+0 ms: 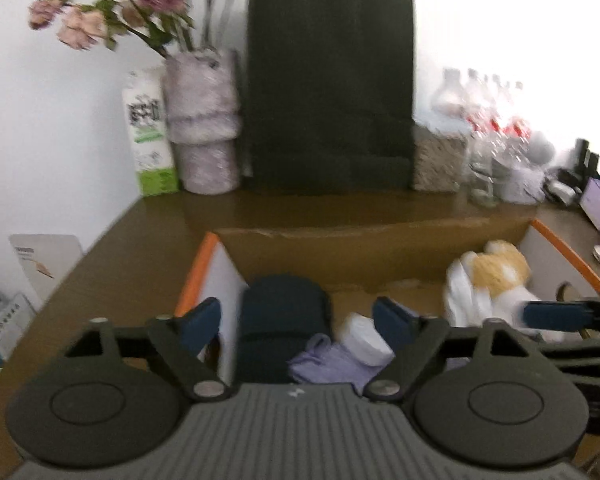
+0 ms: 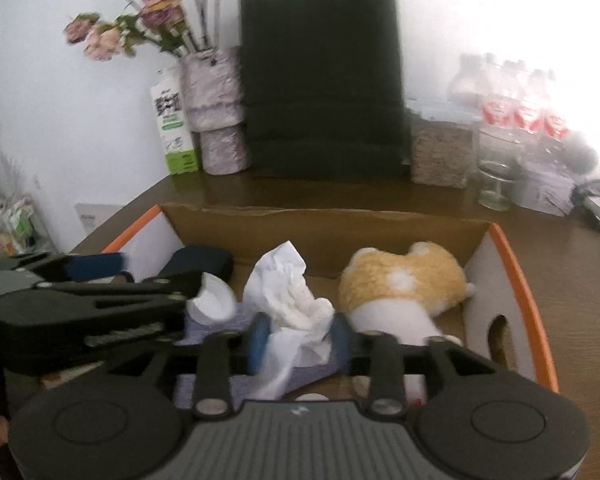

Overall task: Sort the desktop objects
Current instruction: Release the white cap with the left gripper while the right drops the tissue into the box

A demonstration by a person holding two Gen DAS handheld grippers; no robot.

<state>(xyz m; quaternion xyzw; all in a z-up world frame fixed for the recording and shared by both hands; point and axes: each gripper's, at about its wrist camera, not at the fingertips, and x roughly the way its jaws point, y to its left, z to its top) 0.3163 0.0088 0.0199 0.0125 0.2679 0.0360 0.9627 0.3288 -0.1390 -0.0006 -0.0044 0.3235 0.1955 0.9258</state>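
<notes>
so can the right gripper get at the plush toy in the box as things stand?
Probably yes. The plush toy lies uncovered just ahead and right of the right gripper, but crumpled tissue sits between its part-open jaws and would need to drop clear first.

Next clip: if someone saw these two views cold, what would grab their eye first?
Probably the open cardboard box with orange edges in the foreground, holding an orange-and-white plush toy at its right side and crumpled white tissue in the middle. The right gripper hangs over the box with tissue between its fingers. Behind, a tall black paper bag stands against the wall, with a vase of pink flowers to its left.
</notes>
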